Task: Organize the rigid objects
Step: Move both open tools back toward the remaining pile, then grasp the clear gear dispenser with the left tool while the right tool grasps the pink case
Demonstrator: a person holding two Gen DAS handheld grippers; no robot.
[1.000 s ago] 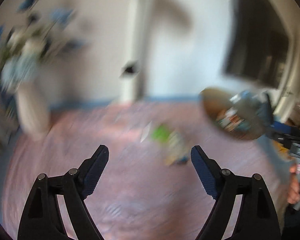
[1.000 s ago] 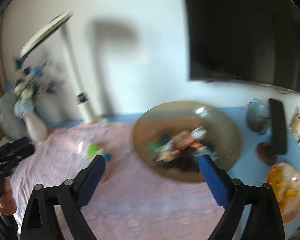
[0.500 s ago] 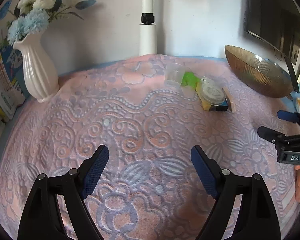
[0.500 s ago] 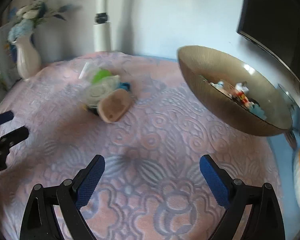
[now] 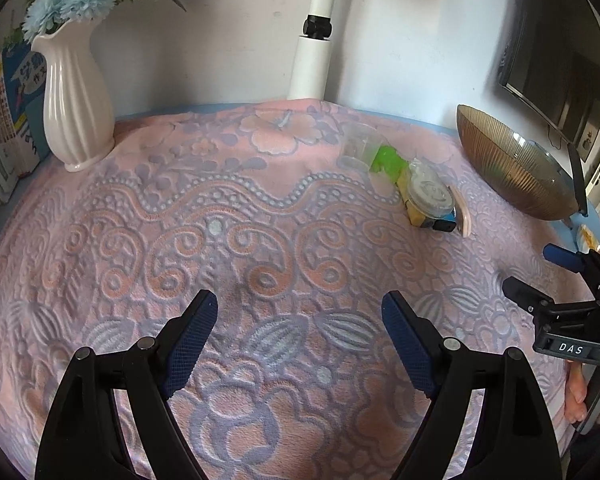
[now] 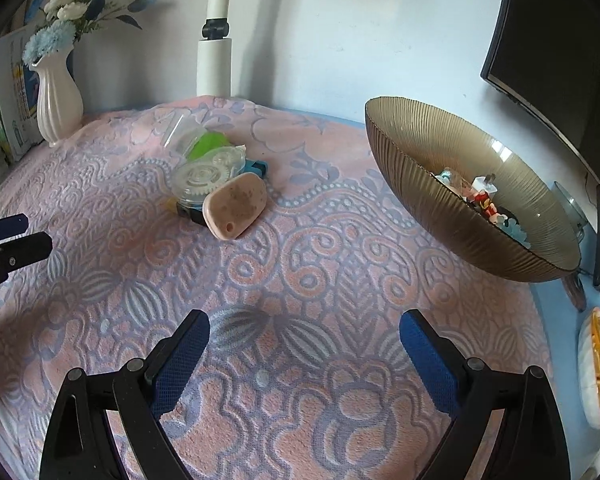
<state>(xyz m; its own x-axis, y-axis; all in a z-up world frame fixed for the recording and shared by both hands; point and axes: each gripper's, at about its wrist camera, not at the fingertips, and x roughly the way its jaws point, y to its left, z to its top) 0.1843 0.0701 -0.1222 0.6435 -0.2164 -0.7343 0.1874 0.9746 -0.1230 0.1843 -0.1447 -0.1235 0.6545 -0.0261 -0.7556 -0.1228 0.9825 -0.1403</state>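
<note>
so both tools hover over the pink and lilac embossed blanket (image 6: 300,264), and nothing is held; the left gripper (image 5: 300,320) has its blue-padded tongs wide apart, and the right gripper (image 6: 304,340) likewise stands spread and empty; the task's things lie in a small heap near the far middle of the blanket, well ahead of both; in it, a flat pink oval piece with a small hole (image 6: 235,210) leans against a clear round plastic case with a gear pattern (image 6: 204,178), which sits on a dark blue and yellow block (image 5: 430,218); behind them a clear plastic cup (image 5: 360,146) lies on its side touching a bright green piece (image 5: 388,162); to the right of the heap, apart from it, the ribbed amber glass bowl (image 6: 428,160) already holds a few small toys, so it is probably where the rest should go; the pink oval looks stiff, light and smooth, and it is the easiest first grab, taken across its thin edges from the right; the clear case and cup seem light but slick and a little springy, so a gentle pinch on the rim or sides would suit them; the glass bowl is the fragile one, best not knocked; a white ribbed vase of blue flowers (image 5: 78,96) stands at the far left corner.
</note>
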